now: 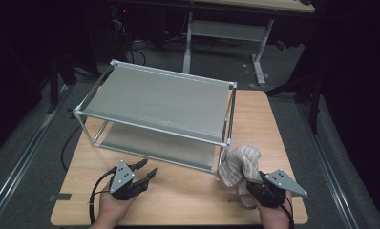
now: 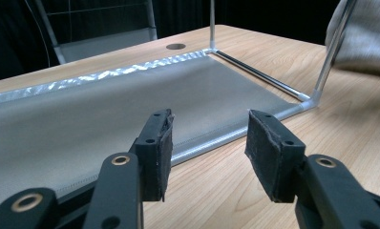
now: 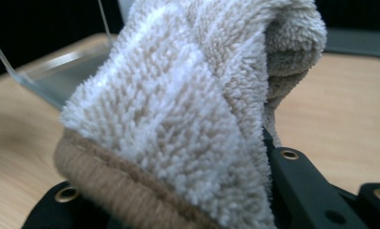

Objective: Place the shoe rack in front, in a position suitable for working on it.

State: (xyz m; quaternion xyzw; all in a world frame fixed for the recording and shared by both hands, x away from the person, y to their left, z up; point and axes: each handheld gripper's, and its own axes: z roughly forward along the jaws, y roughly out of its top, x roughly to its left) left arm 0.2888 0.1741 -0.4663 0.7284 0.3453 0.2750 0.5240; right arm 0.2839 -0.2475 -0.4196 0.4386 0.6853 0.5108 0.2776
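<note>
A beige striped terry towel [image 1: 240, 162] hangs bunched from my right gripper [image 1: 255, 187], which is shut on it at the table's front right, just beside the rack's front right post. In the right gripper view the towel [image 3: 188, 105] drapes over the black jaws and hides the pads. My left gripper [image 1: 149, 167] rests low at the front left and points toward the rack. Its jaws stand open with nothing between them, and the left gripper [image 2: 209, 143] faces the lower shelf's front edge.
A two-level metal-frame rack [image 1: 159, 98] with grey fabric shelves stands on the wooden table [image 1: 188, 195]; its lower shelf [image 2: 107, 109] lies flat on the wood. Beyond the table is carpeted floor with another desk's legs [image 1: 259, 52].
</note>
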